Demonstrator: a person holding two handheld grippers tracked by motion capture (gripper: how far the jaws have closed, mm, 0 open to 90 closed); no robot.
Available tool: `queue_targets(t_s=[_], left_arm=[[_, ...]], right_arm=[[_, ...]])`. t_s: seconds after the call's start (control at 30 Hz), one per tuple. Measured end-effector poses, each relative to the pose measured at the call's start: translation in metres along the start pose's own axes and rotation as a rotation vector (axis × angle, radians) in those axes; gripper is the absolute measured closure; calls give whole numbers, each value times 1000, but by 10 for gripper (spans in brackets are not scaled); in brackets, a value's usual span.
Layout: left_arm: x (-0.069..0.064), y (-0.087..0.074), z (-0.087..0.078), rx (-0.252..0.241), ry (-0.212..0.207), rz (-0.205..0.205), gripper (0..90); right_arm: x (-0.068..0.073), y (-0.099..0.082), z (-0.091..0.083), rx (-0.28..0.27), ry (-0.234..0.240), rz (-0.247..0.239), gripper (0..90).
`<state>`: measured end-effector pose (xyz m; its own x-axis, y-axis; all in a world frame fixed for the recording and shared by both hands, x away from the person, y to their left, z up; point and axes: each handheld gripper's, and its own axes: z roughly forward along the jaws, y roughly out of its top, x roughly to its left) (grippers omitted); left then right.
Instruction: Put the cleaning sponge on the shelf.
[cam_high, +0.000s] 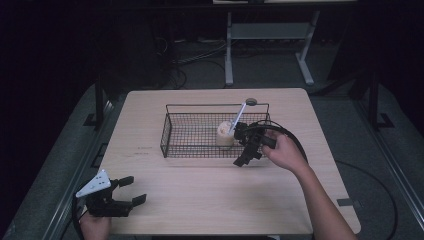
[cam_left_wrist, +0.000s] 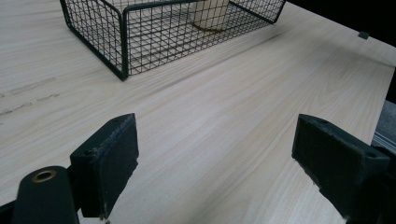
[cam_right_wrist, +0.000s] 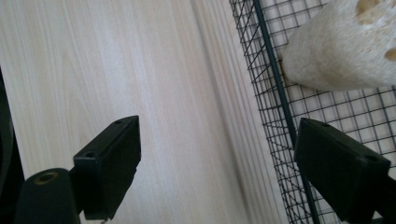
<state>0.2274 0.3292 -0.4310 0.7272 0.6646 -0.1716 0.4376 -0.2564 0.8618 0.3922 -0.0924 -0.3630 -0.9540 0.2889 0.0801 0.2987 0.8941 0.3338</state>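
A black wire basket (cam_high: 172, 135) stands in the middle of the light wooden table (cam_high: 210, 200). Inside it, toward its right end, a beige sponge-like cylinder (cam_high: 224, 135) stands upright, and a white stick (cam_high: 239, 115) leans up from it over the far rim. My right gripper (cam_high: 241, 146) is open and straddles the basket's front wall (cam_right_wrist: 275, 84), one jaw over the mesh floor near the cylinder (cam_right_wrist: 336, 51), the other over bare table. It holds nothing. My left gripper (cam_high: 132, 190) is open and empty, low over the table's front left corner, pointing toward the basket (cam_left_wrist: 123, 46).
A small round grey disc (cam_high: 251, 101) sits by the basket's far right corner. Bare tabletop (cam_left_wrist: 224, 93) lies between the left gripper and the basket. Beyond the table are a dark floor, cables and white table legs (cam_high: 229, 55).
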Motion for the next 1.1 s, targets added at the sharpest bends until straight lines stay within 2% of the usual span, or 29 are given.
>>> queue_targets(t_s=[0.23,0.37,0.43,0.63,0.77,1.1], left_arm=[[0,0,0,0,-1,1,134],[0,0,0,0,-1,1,134],[0,0,1,-1,-2,2,134],[0,0,1,-1,-2,1,134],[0,0,1,-1,-2,0,134],[-1,1,2,2,-4,2,134]], right_arm=[[6,-2,4,10,0,-15,147],[8,-6,9,10,7,-6,147],[9,-6,11,27,14,-9,147],[14,-6,10,34,0,-24,147],[17,-9,10,17,-7,-33,147],[21,-23,18,4,19,-14,147]])
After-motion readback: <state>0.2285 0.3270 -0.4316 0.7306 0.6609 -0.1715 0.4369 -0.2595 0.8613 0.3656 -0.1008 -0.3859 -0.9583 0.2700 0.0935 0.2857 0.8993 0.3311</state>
